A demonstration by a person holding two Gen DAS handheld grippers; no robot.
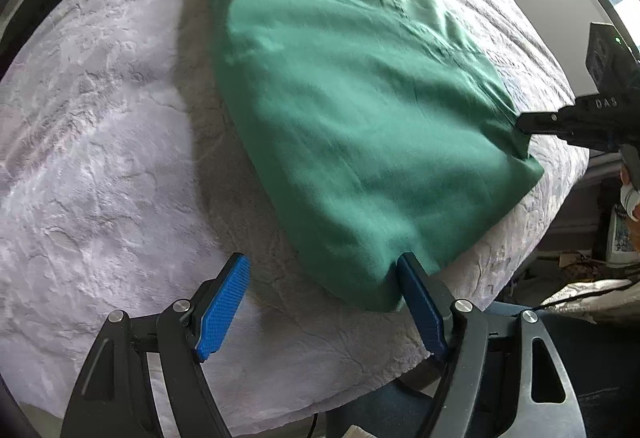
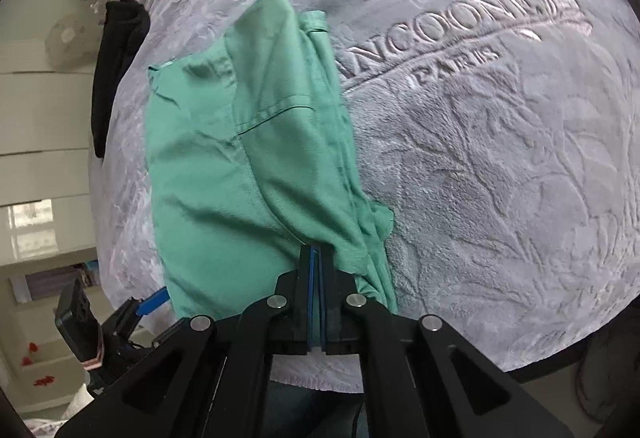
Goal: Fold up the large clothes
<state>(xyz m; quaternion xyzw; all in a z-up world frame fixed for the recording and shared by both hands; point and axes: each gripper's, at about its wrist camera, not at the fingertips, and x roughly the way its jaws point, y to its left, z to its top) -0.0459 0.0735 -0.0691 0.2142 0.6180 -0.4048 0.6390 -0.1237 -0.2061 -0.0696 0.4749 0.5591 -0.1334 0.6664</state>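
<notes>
Grey blanket [image 2: 500, 165] embossed "PARIS"; right claw [image 2: 316, 258] clamps green garment [image 2: 224, 177]; left claw [image 1: 324, 270] agape, empty.

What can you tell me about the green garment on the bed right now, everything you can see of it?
The green garment is soft woven-looking cloth, partly folded into a rough tapered shape, with seams and a hemmed edge showing in the right wrist view. It lies mostly flat and creased on the grey plush blanket. The right tool is shut on a bunched edge at its near side. The left tool stands open at its near corner, one finger against the cloth, not pinching it.
</notes>
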